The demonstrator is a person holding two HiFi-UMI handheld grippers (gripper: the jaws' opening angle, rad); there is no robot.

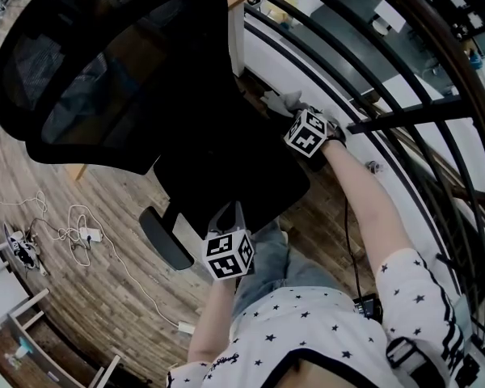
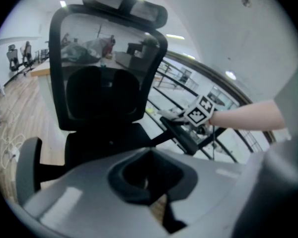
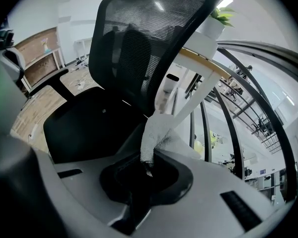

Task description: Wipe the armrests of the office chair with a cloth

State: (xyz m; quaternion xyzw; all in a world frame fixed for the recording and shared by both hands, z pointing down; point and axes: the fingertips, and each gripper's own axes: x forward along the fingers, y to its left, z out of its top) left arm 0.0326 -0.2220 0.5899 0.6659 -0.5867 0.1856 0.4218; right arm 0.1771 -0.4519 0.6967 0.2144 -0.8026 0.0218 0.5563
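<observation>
Head view: I'm above the black office chair [image 1: 226, 168], looking down on the seat and mesh back. My right gripper [image 3: 146, 166] is clamped on the cloth [image 3: 153, 133], a pale grey rag bunched between the jaws and sticking up out of them. Left gripper view shows that cloth lying on the railing-side armrest [image 2: 181, 134], at the end toward the backrest. The right gripper's marker cube is just above the pad. Looks like contact, cloth to pad.

My left gripper [image 2: 150, 181] has its jaws drawn together with nothing between them; only a sliver of wood floor [image 1: 81, 314] shows under them. It hangs in front of the seat's front edge, near the other armrest [image 1: 166, 238], not touching it as far as I can tell.

Both forearms are bare, and a star-print shirt [image 1: 323, 330] fills the bottom of the head view. A black railing [image 1: 404, 116] runs just beside the chair on my right. White cables [image 1: 77, 237] lie loose on the floor, well apart from the chair. Right gripper view: a potted plant [image 3: 216, 20] stands on a light desk top [image 3: 201, 59] behind the mesh back.
</observation>
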